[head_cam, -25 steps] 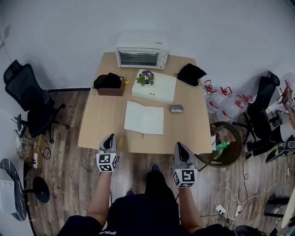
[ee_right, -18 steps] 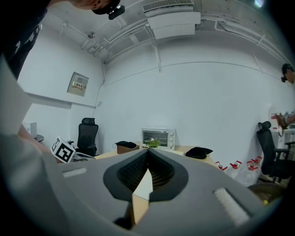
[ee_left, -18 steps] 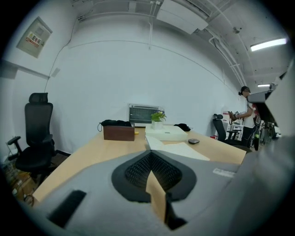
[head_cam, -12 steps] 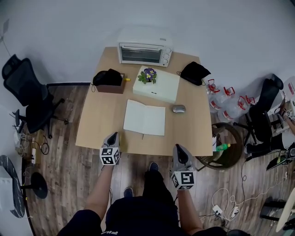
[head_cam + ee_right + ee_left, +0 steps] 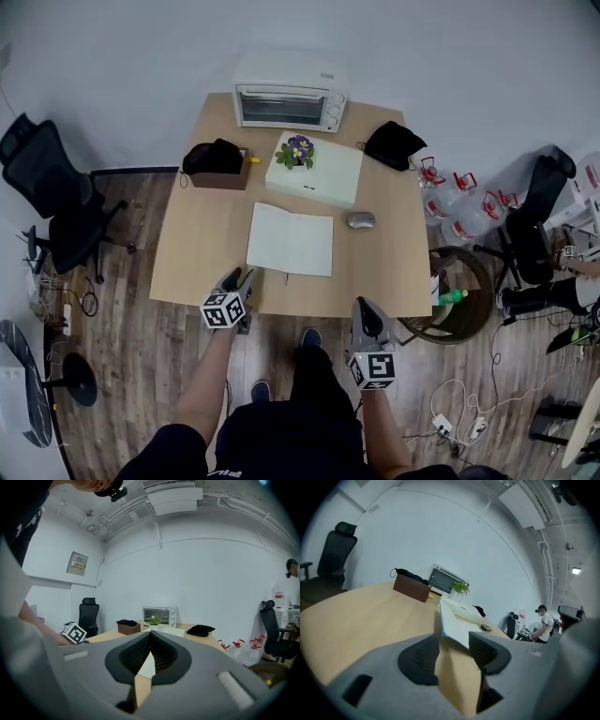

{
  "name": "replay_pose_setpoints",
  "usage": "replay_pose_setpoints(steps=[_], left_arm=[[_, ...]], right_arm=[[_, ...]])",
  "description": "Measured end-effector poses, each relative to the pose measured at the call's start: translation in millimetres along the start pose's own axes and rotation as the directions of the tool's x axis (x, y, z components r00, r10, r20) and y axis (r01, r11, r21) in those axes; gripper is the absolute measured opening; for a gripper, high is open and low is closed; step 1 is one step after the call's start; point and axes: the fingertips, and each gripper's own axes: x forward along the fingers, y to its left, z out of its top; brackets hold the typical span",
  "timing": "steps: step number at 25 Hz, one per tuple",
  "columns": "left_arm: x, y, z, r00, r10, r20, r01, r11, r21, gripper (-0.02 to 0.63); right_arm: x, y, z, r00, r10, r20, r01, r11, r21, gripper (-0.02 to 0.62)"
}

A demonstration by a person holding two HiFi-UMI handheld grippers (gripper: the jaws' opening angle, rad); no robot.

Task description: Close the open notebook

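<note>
Spreading just now, the left tool (image 5: pixel 241 275) has its jaws apart over the near edge of the tabletop (image 5: pixel 197 258), with only bare wood showing between them. The right tool (image 5: pixel 364 307) is held at the same edge, further right, with its jaws pressed together and empty. Just beyond the left tool, the notebook (image 5: pixel 291 241) lies flat and fully open in the middle of the tabletop, white pages up, touched by neither tool. By my reckoning none of the closing is done: a cover has yet to be caught, lifted and folded over.
</note>
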Motion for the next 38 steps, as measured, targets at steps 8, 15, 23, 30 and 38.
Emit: replay_pose_setpoints(steps=[8, 15, 23, 30, 38], left_arm=[[18.5, 4.5, -2.0, 1.000, 0.010, -0.029, -0.008, 0.999, 0.039, 0.192], [26.7, -3.1, 3.2, 0.999, -0.026, -0.028, 0.028, 0.998, 0.058, 0.193], [25.8, -12.0, 5.7, 0.999, -0.039, -0.031, 0.043, 0.990, 0.137, 0.196], [24.0, -28.7, 11.7, 0.999, -0.047, -0.022, 0.051, 0.968, 0.244, 0.196], [24.2, -43.6, 15.0, 0.999, -0.046, -0.007, 0.046, 0.941, 0.335, 0.199]], right_arm=[[-2.7, -11.9, -5.8, 1.000, -0.023, -0.018, 0.023, 1.000, -0.001, -0.008], [0.3, -9.2, -8.7, 1.000, -0.014, -0.025, 0.013, 1.000, -0.007, -0.008], [-0.6, -2.8, -10.3, 1.000, -0.004, -0.029, 0.003, 1.000, -0.022, -0.008], [-3.3, -0.7, -8.5, 1.000, 0.001, -0.023, -0.002, 0.999, -0.033, -0.008], [-7.6, 5.5, -7.3, 0.999, 0.028, -0.021, -0.029, 0.998, -0.054, -0.008]])
